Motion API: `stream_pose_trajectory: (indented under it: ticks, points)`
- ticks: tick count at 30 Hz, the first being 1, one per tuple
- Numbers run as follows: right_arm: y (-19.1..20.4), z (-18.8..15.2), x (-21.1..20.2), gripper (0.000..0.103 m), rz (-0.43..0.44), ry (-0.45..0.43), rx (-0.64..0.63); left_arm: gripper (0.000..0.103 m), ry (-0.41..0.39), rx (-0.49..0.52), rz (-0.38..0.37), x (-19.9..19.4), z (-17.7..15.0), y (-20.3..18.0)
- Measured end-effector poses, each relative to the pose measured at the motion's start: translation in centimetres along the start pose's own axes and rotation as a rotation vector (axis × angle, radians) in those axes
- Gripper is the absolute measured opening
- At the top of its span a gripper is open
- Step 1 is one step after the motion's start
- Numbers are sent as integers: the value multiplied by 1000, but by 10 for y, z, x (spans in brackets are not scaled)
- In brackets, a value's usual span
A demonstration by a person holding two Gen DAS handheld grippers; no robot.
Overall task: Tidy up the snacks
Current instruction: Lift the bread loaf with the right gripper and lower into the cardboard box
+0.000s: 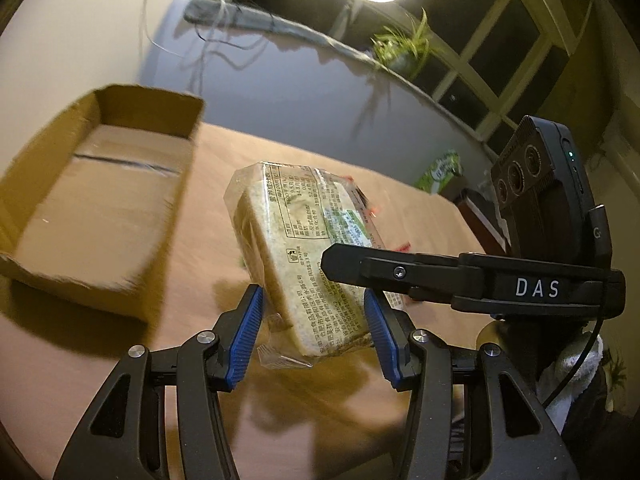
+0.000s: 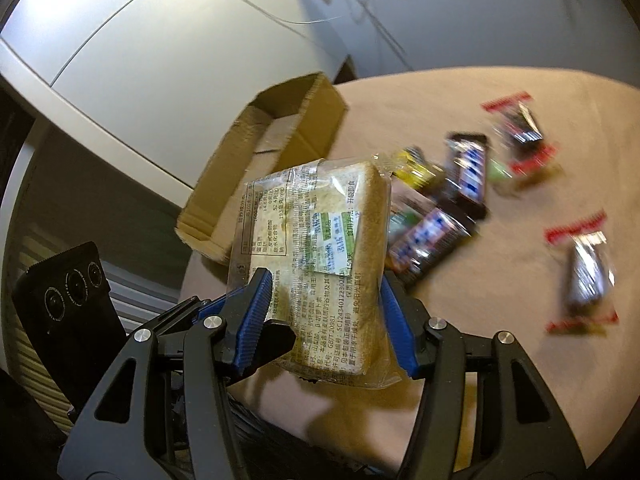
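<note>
Item: clear-wrapped slab of pale sliced bread with a printed label (image 1: 304, 248), held off the tan tabletop (image 1: 100, 360), tilted, its far end higher

Left gripper with black arms and blue ribbed pads (image 1: 314, 320): clamped on the near end of the bread pack, one pad on each long side; loose wrapper edge hangs below the pads at 6 o'clock

Right gripper of the same black-and-blue build (image 2: 324, 316): pads pressed to both long sides of the same pack (image 2: 316, 256); in the left wrist view its black finger crosses the pack from 3 o'clock

Open-topped brown cardboard box with torn rims (image 1: 92, 200): on the tabletop at 10 o'clock of the pack in the left view, interior bare, nearest rim ragged, apart from the pack; open tabletop lies between box and pack

Scattered dark snack bars with blue-and-white lettering (image 2: 468, 176): at 2 o'clock of the pack in the right view, partly hidden behind it, blurred

Red-edged wrapped snacks (image 2: 516, 128): at 1 and 3 o'clock, well apart, bare cloth around each

Table edge (image 2: 592, 400): curves round at 4 o'clock in the right view
</note>
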State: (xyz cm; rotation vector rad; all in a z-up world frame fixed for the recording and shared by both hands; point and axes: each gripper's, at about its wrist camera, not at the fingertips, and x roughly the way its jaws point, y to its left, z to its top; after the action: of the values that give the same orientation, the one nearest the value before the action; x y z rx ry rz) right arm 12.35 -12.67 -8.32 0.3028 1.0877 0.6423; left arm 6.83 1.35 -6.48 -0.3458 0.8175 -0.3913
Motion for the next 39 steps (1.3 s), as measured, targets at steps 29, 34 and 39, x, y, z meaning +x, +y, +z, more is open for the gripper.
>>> stream_pose_trajectory:
  ticks: [29,34,39]
  points:
    - [102,88,129,58,77,102,-187,50,-117,-151,161,-41,45,129]
    - [102,89,136,58,79,114,-188,50,-112,-163,167,-40,46,134]
    - [101,92,134,58,45,100,-185,50,-113,-170,186,-43,44,136]
